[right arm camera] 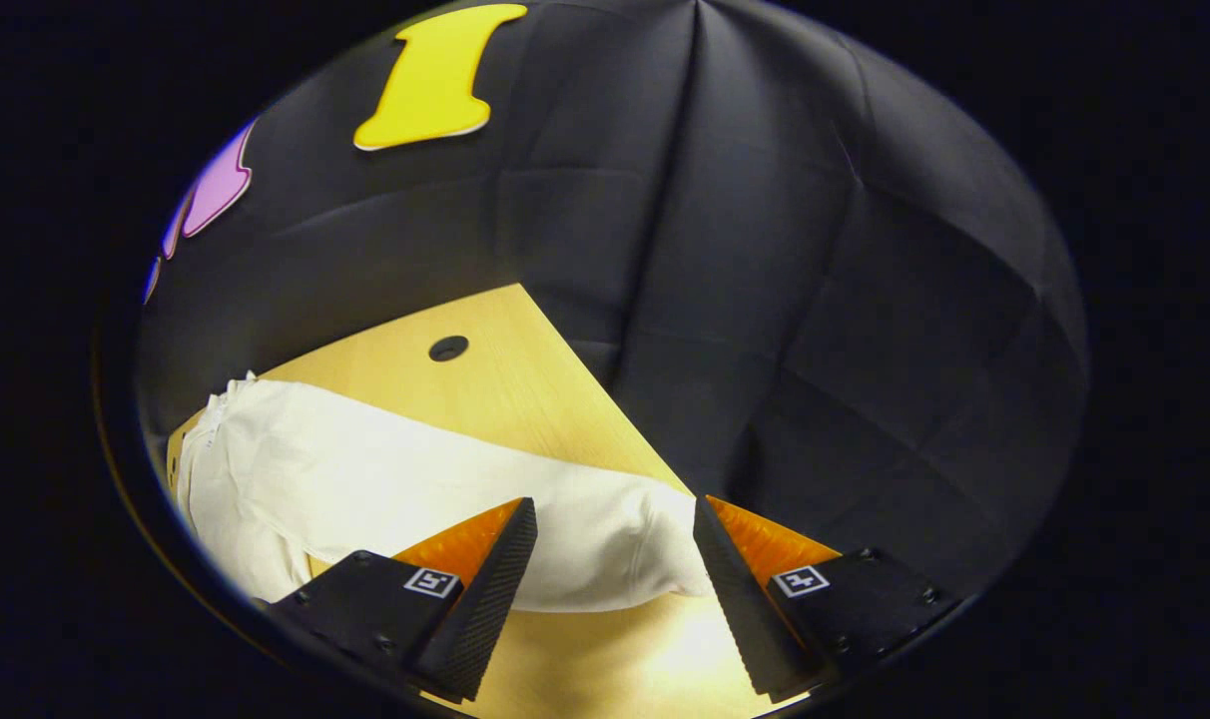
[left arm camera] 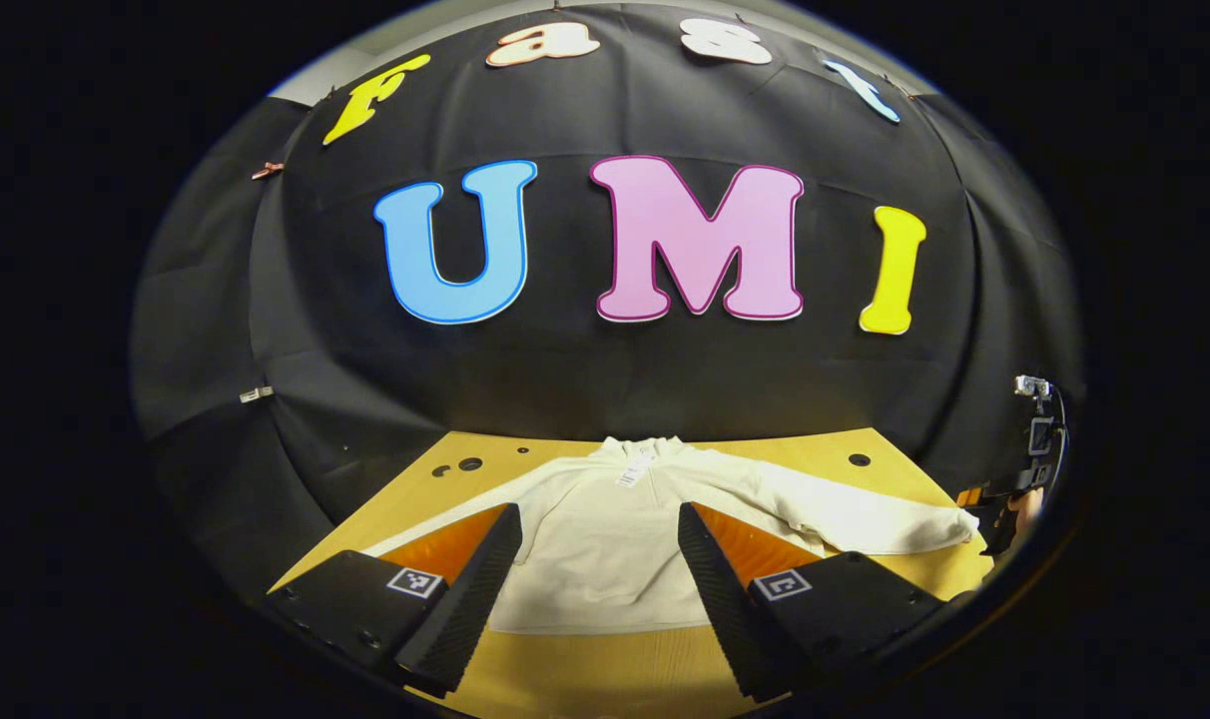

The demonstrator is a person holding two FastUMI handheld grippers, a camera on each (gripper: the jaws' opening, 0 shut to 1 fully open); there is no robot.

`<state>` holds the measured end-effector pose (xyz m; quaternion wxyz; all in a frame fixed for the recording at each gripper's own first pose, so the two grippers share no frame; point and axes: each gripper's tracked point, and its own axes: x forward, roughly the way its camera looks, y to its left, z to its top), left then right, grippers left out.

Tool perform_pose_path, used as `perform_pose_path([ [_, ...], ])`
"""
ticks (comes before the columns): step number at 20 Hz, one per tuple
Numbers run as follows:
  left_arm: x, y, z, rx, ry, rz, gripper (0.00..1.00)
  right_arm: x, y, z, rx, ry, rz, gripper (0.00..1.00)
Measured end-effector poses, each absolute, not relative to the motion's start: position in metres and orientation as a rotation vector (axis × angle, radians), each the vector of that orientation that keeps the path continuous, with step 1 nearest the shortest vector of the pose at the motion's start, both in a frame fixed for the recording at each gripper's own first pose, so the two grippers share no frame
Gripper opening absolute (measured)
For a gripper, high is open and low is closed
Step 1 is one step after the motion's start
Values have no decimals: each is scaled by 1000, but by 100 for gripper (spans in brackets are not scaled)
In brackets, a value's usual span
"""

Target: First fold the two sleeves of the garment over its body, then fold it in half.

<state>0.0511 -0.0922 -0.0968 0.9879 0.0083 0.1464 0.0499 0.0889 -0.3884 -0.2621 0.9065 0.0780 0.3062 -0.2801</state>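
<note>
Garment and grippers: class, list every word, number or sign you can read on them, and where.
No text can be read.
The tag at the garment collar: print too small.
The markers on left gripper and right gripper: square patterns, no words.

table (left arm camera: 585, 669) bare near jaws | garment (left arm camera: 605, 539) spread mid-table | sleeve (right arm camera: 415, 499) lies across right approach

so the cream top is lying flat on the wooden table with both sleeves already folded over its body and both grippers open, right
Not quite: the sleeves aren't folded yet. In the left gripper view the top lies on the table with one sleeve stretched out sideways, and the right gripper view shows that sleeve's end between the open right gripper. The left gripper is open too.
</note>
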Motion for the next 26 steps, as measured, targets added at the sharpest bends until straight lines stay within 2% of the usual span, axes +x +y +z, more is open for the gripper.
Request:
perform_pose_path([
  [6,51,-113,-108,66,334,68,96,88,-411,-313,235,724,-605,98],
  [9,50,-125,-114,80,362,48,98,83,-413,-328,274,768,-612,98],
  [15,52,-137,-111,99,360,26,99,86,-407,-331,220,767,-613,98],
  [16,50,-138,-111,98,359,25,99,85,-408,-331,215,769,-611,93],
  [17,51,-138,-109,97,358,25,99,86,-404,-332,221,768,-594,93],
  [18,51,-138,-110,95,357,26,99,88,-400,-331,210,768,-584,77],
  [19,51,-137,-108,92,357,26,99,93,-392,-332,197,769,-558,77],
  [21,48,-138,-109,86,359,17,99,99,-383,-333,152,768,-527,40],
  [24,46,-134,-109,90,355,20,99,106,-380,-332,104,773,-541,12],
  [25,46,-131,-109,87,354,22,99,105,-379,-332,115,776,-539,12],
  [26,46,-128,-107,83,351,26,99,102,-379,-329,130,779,-531,7],
])
